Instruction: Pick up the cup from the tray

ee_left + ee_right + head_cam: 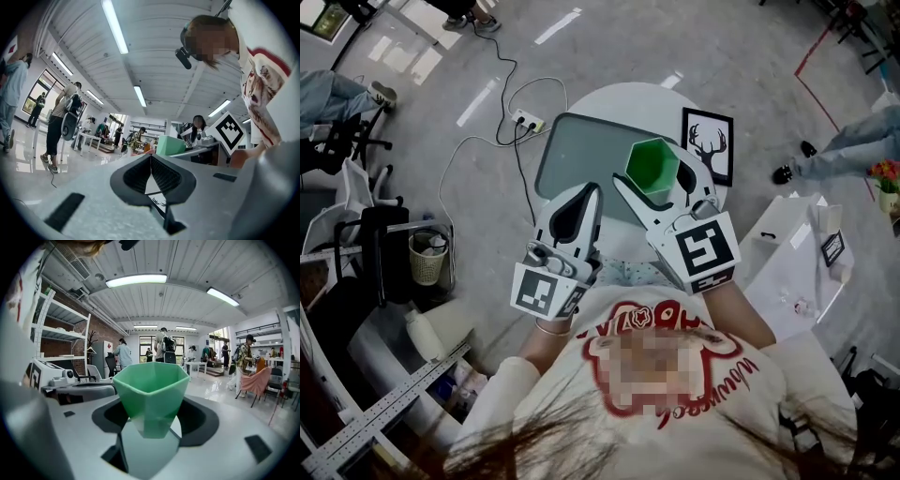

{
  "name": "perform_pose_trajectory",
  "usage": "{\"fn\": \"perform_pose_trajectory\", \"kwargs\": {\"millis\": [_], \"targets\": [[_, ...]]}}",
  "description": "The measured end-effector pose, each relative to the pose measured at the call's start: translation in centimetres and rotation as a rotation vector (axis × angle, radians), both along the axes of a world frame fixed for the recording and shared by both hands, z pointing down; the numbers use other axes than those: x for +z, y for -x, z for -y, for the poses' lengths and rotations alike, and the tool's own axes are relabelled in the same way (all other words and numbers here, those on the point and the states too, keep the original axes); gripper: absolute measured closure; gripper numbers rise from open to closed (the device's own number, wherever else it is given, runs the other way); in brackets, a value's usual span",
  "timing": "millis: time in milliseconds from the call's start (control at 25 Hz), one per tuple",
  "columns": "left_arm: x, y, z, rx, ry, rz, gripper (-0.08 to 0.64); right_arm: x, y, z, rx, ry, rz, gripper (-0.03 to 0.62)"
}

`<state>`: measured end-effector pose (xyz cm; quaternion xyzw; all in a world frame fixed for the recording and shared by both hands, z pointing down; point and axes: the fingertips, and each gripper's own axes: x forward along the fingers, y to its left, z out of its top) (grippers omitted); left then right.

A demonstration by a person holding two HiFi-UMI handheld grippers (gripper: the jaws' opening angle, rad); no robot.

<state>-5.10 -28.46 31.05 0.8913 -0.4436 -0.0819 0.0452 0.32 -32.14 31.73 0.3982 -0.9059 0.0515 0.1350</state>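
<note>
A green faceted cup [652,169] is at the right end of a grey tray [581,155] on a round white table [619,94]. My right gripper [652,184] reaches in from the near side, with one jaw on each side of the cup. In the right gripper view the cup [151,394] fills the gap between the dark pads [108,417], and the right gripper [152,423] is shut on it. I cannot tell whether its base touches the tray. My left gripper [592,190] is shut and empty over the tray's near edge, left of the cup. From the left gripper [151,157] the cup [171,144] shows ahead to the right.
A framed deer-antler picture [708,145] lies on the table just right of the tray. A power strip [528,120] and cables lie on the floor beyond the table. A waste bin [428,256] stands to the left, and a second white table [797,262] to the right. People are about the room.
</note>
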Motion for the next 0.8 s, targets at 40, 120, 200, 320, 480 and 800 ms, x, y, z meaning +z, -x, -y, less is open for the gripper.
{"fn": "perform_pose_trajectory", "kwargs": {"millis": [40,120,200,320,480,800], "targets": [[-0.1,-0.1,0.0,-0.001,-0.003,0.0,0.545,0.1,0.0,0.0,-0.003,0.001,0.001,0.29],[-0.1,-0.3,0.1,-0.005,-0.006,0.002,0.546,0.1,0.0,0.1,-0.01,0.001,0.001,0.29],[0.0,-0.4,0.1,-0.012,-0.008,0.003,0.546,0.2,0.0,0.1,-0.017,0.0,0.003,0.29],[0.2,-0.6,0.0,-0.022,-0.009,0.002,0.546,0.5,-0.3,0.0,-0.026,0.002,0.003,0.29],[0.3,-1.0,0.1,-0.026,-0.012,0.004,0.545,0.6,-0.9,0.2,-0.026,0.0,-0.001,0.29],[0.1,-1.3,0.3,-0.018,-0.034,0.009,0.546,0.7,-1.5,0.1,-0.007,0.0,-0.001,0.29]]}}
